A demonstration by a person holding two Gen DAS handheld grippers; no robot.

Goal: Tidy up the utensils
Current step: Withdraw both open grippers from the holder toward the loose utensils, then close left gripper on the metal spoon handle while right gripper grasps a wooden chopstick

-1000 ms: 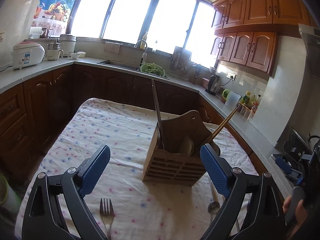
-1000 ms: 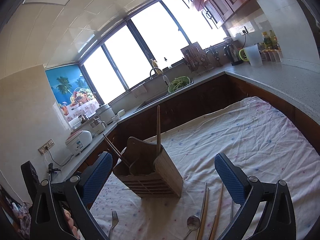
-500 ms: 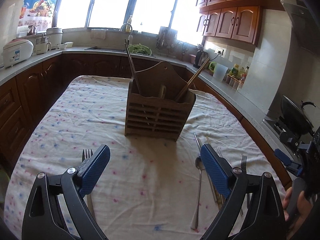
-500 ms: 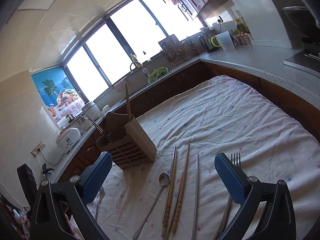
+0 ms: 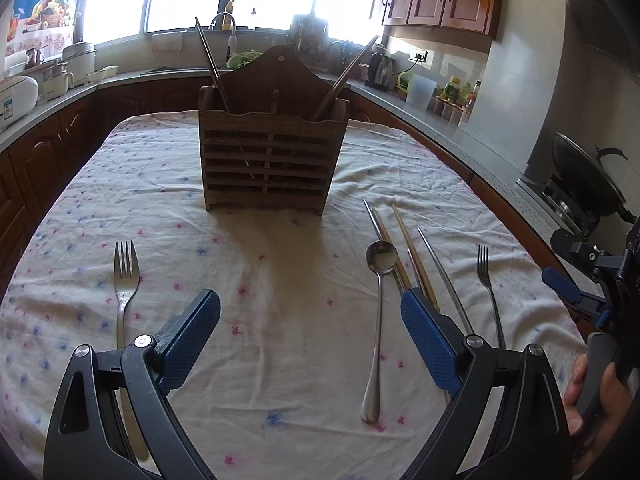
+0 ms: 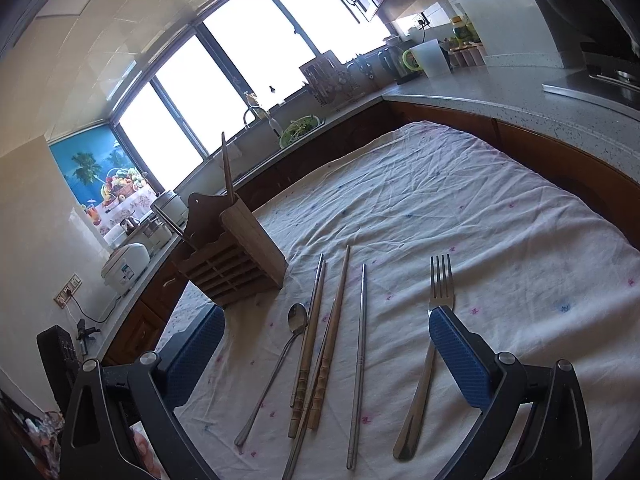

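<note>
A slatted wooden utensil holder (image 5: 272,156) stands on the table with a metal chopstick and a wooden chopstick in it; it also shows in the right wrist view (image 6: 236,264). On the cloth lie a left fork (image 5: 125,280), a spoon (image 5: 380,276), wooden chopsticks (image 5: 412,256), metal chopsticks (image 5: 444,276) and a right fork (image 5: 490,284). My left gripper (image 5: 310,332) is open and empty above the cloth, short of the holder. My right gripper (image 6: 326,352) is open and empty over the spoon (image 6: 276,364), wooden chopsticks (image 6: 320,356), a metal chopstick (image 6: 360,360) and the fork (image 6: 428,348).
The table wears a white dotted cloth (image 5: 280,240). Dark wood counters run around it, with a rice cooker (image 6: 126,266) on the left, a sink (image 6: 296,132) under the windows, and a wok on the stove (image 5: 584,180) at the right.
Both grippers have drawn back from the holder and tilted down. The utensils lying on the cloth have come more fully into view. Both grippers stay open.
</note>
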